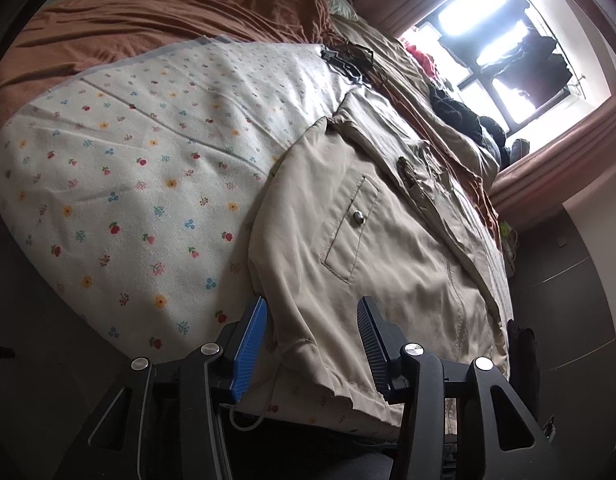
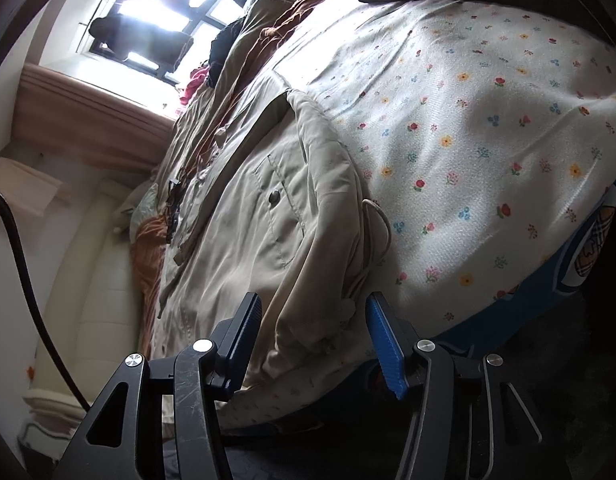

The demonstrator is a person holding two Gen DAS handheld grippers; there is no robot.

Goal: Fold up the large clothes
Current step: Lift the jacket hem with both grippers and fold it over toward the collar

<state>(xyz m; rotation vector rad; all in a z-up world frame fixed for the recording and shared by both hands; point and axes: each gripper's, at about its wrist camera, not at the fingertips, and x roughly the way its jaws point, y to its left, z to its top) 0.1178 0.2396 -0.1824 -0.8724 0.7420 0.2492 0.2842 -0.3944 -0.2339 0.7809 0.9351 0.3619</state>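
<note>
A beige jacket (image 1: 347, 240) with a snap-button pocket lies flat on a white floral sheet (image 1: 148, 160), its hem at the bed's near edge. In the left wrist view my left gripper (image 1: 312, 304) straddles one hem corner. Its blue pads (image 1: 250, 344) stand apart with the fabric lying loose between them. In the right wrist view the same jacket (image 2: 268, 220) lies on the sheet (image 2: 467, 140). My right gripper (image 2: 313, 298) straddles the other hem corner, where a drawstring (image 2: 377, 220) loops out. Its pads stand apart as well.
A brown blanket (image 1: 148, 28) is bunched at the far end of the bed. A pile of dark and red clothes (image 1: 459, 108) lies by the bright window (image 1: 507, 40). A black cable (image 2: 20, 260) hangs at the left. A blue patterned cover (image 2: 587, 256) shows at the bed's edge.
</note>
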